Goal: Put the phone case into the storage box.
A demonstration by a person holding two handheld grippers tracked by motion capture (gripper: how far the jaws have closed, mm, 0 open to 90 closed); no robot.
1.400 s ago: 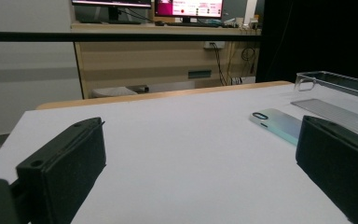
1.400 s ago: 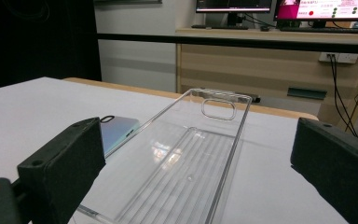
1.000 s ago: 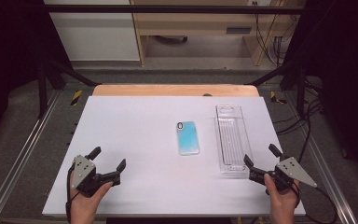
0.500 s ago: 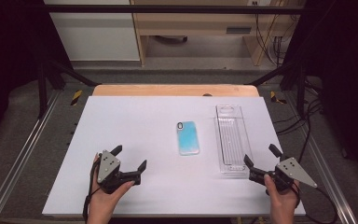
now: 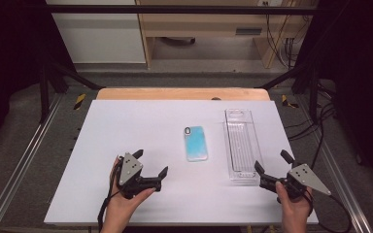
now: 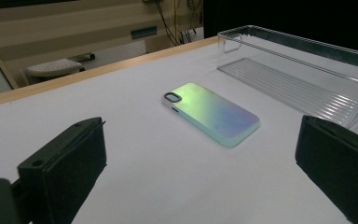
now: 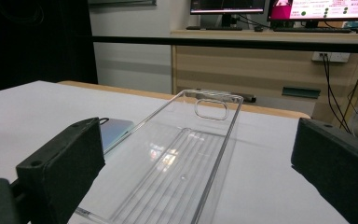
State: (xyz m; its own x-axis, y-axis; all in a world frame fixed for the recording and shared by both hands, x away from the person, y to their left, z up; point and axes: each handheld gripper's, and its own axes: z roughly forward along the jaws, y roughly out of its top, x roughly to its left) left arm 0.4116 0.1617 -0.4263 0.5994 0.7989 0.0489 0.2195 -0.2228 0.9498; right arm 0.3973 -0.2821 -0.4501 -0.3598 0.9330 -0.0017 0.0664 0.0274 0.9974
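A light blue phone case [image 5: 195, 143] lies flat at the middle of the white table [image 5: 141, 126], camera hole at its far end. Right of it lies a clear plastic tray [image 5: 243, 145], long and narrow. My left gripper [image 5: 150, 163] is open, near the front of the table, left of and nearer than the case. In the left gripper view the case [image 6: 212, 113] lies ahead between the jaws, the tray [image 6: 303, 70] to its right. My right gripper [image 5: 273, 162] is open just behind the tray's near end; the tray [image 7: 186, 158] reaches away between its jaws.
A wooden strip [image 5: 182, 94] borders the table's far edge. Beyond stand a wooden desk [image 7: 270, 70] with monitors and hanging cables [image 5: 284, 43]. Metal rails [image 5: 19, 165] run along both sides of the table.
My left gripper has moved right and slightly forward toward the phone case. The right gripper, case and tray have stayed in place.
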